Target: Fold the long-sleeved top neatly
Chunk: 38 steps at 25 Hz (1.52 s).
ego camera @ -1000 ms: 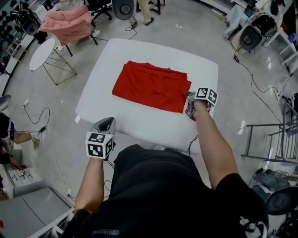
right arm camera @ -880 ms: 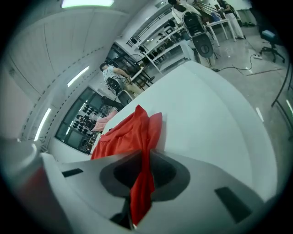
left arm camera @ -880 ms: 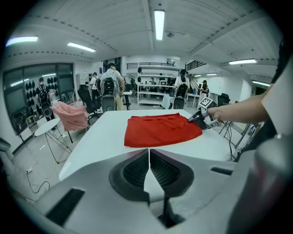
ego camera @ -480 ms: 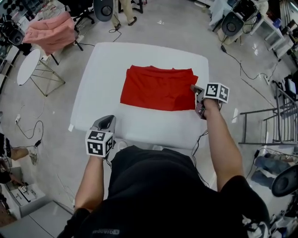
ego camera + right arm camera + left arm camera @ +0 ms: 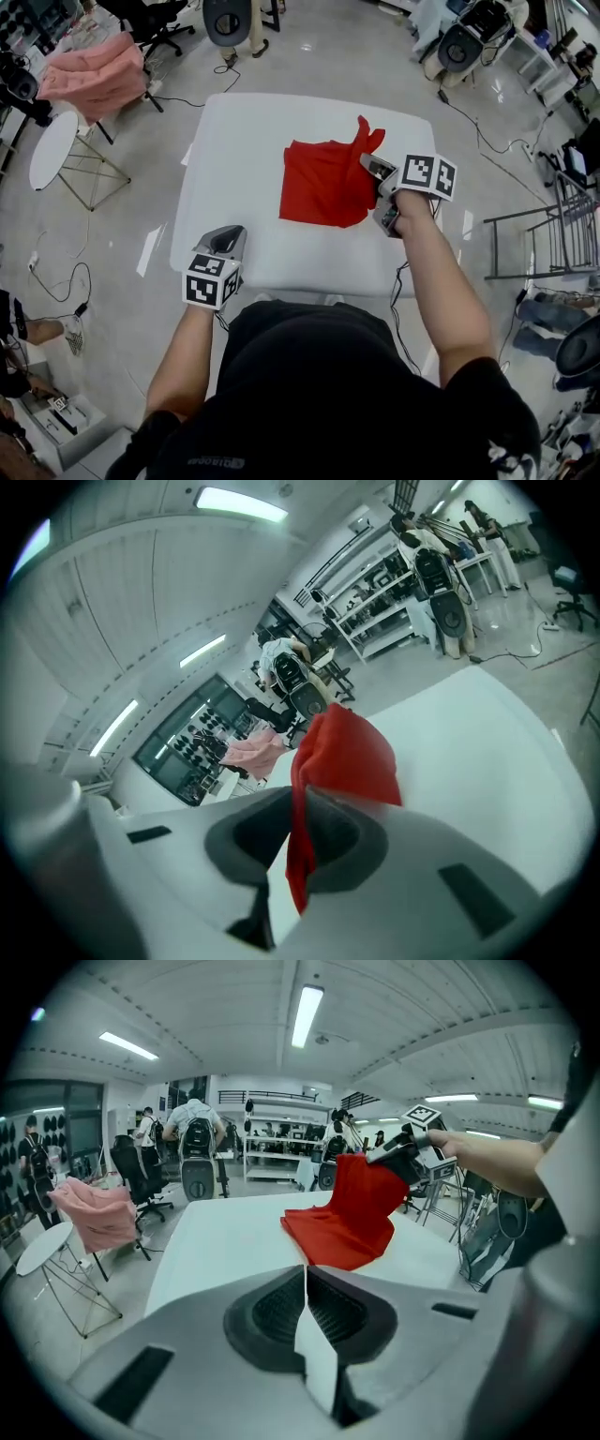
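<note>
A white tabletop (image 5: 234, 141) stands on a glossy grey floor in a cluttered workshop, with a pink garment (image 5: 94, 75) off to one side. The red top (image 5: 323, 187) lies bunched towards the tabletop's right. The right gripper (image 5: 370, 166), whose jaws have just been closing on the fabric's edge, holds it raised. The left gripper (image 5: 232, 236) hovers at the near edge, jaws together and empty

**Matt red cloth, white bench, grey plastic**

The long-sleeved top (image 5: 323, 183) is matt red cloth, softly creased. The bench (image 5: 234, 169) has a smooth, matt white cover. On the left gripper (image 5: 305, 1274), the fingers (image 5: 178, 1354) are matt grey plastic with dark ribbed pads (image 5: 277, 1314). The floor (image 5: 122, 234) is glossy.
</note>
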Each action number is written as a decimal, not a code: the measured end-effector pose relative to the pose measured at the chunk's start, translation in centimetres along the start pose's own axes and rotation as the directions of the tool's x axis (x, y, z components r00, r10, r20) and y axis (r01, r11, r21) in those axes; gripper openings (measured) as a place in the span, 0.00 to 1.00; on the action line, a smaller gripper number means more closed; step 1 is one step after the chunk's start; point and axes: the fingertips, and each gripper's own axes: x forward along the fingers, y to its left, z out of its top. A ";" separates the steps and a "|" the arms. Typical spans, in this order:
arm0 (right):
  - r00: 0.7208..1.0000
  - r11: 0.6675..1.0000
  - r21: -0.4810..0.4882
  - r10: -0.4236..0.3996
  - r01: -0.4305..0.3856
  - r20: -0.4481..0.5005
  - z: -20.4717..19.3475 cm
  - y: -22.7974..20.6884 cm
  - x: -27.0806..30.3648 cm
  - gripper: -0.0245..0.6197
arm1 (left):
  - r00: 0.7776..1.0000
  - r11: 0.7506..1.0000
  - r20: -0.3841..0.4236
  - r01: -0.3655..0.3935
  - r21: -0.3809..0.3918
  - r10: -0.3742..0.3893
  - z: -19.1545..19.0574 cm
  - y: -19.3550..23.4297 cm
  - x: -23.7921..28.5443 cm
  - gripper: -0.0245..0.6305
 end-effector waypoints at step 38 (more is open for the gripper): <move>0.910 0.767 -0.557 -0.413 0.319 -0.048 -16.7 -5.8 -0.2 0.26 | 0.912 0.913 -0.173 0.393 0.111 -0.372 1.4 -6.0 10.6 0.22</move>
